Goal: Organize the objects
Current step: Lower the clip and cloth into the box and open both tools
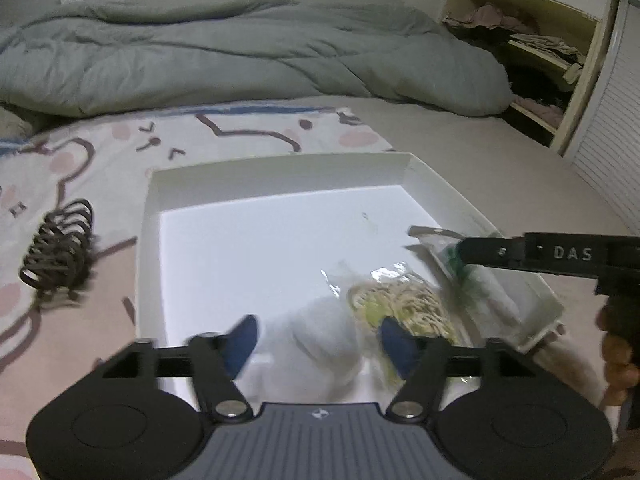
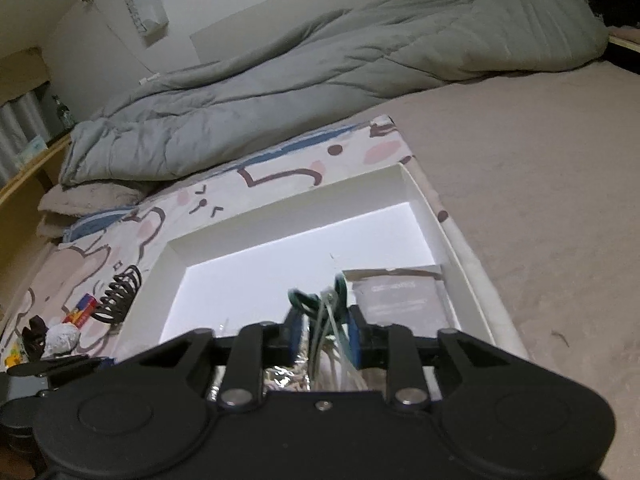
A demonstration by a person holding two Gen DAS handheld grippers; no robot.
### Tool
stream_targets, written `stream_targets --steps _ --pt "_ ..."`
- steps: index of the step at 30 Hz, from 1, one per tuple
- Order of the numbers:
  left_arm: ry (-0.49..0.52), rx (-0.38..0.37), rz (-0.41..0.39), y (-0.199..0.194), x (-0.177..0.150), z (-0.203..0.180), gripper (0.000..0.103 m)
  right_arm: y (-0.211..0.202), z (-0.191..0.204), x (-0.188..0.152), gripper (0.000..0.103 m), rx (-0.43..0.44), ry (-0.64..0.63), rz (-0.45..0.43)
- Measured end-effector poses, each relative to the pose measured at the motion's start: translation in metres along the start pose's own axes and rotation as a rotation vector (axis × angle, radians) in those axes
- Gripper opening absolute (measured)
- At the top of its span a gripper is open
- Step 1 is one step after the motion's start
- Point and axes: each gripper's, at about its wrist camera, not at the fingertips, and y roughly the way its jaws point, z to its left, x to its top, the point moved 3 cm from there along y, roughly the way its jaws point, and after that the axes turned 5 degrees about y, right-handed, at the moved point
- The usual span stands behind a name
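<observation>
A white open box (image 1: 280,176) lies on the bed, also in the right wrist view (image 2: 288,216). My left gripper (image 1: 316,344) is open over the box's near edge, above a white fluffy item (image 1: 324,332) and a clear bag of pale strings (image 1: 404,304). My right gripper (image 2: 324,332) is shut on a clear packet with green and clear tubing (image 2: 320,304), held over the box; its arm and the packet show in the left wrist view (image 1: 464,256). A grey packet (image 2: 400,300) lies in the box's right side.
A dark hair claw (image 1: 60,248) lies left of the box on the patterned sheet, and shows in the right wrist view (image 2: 118,292). A foil ball (image 2: 62,340), a small colourful box (image 2: 82,308) and another dark clip (image 2: 34,336) lie further left. A grey duvet (image 1: 240,52) covers the far bed.
</observation>
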Motion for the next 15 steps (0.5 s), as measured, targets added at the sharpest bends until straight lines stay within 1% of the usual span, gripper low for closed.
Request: stream_targets --steps 2,4,9,15 --pt "-0.001 -0.022 0.008 -0.002 -0.001 0.0 0.073 -0.002 0.001 -0.001 0.043 -0.002 -0.007 -0.002" --pt "-0.007 -0.033 0.016 -0.004 -0.003 0.001 0.073 -0.005 0.002 -0.002 0.046 -0.005 -0.011 -0.007" --pt "-0.055 -0.071 0.029 -0.012 -0.005 0.006 0.073 -0.012 0.003 0.0 0.046 -0.014 0.001 -0.019" --pt "-0.05 -0.049 0.018 -0.026 -0.002 0.008 0.073 -0.023 0.006 0.002 0.047 -0.028 0.001 -0.028"
